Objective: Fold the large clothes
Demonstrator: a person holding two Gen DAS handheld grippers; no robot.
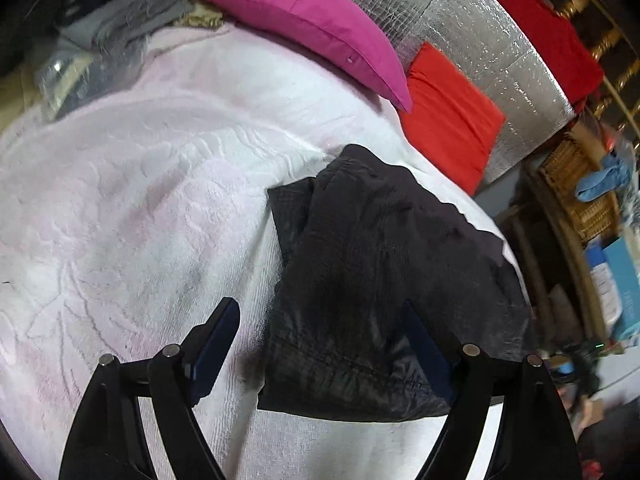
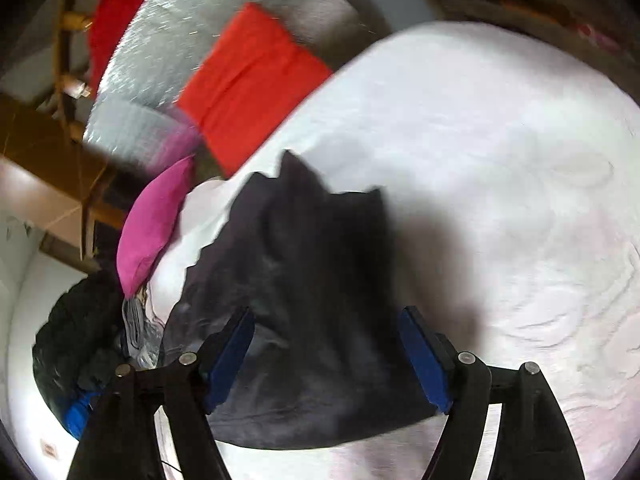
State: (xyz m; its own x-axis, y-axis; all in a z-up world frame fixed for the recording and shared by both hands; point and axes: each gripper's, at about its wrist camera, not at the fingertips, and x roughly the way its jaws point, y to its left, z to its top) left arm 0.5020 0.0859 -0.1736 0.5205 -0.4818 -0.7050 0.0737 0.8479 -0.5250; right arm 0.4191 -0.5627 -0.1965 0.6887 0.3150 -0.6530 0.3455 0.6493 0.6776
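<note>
on a pale pink bedspread [image 1: 120, 200], a dark garment [image 1: 372, 264] lies under the left gripper [image 1: 320, 344] and right gripper [image 2: 326, 348], jaws wide apart, empty.

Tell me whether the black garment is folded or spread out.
Folded, roughly: the black garment lies as a compact bundle with overlapping layers on the pale blanket. Both grippers, left and right, are open above it.

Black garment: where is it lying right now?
The black garment lies bunched on the pale bedspread, ahead of both open grippers, with the red cushion and magenta pillow beyond it.
</note>
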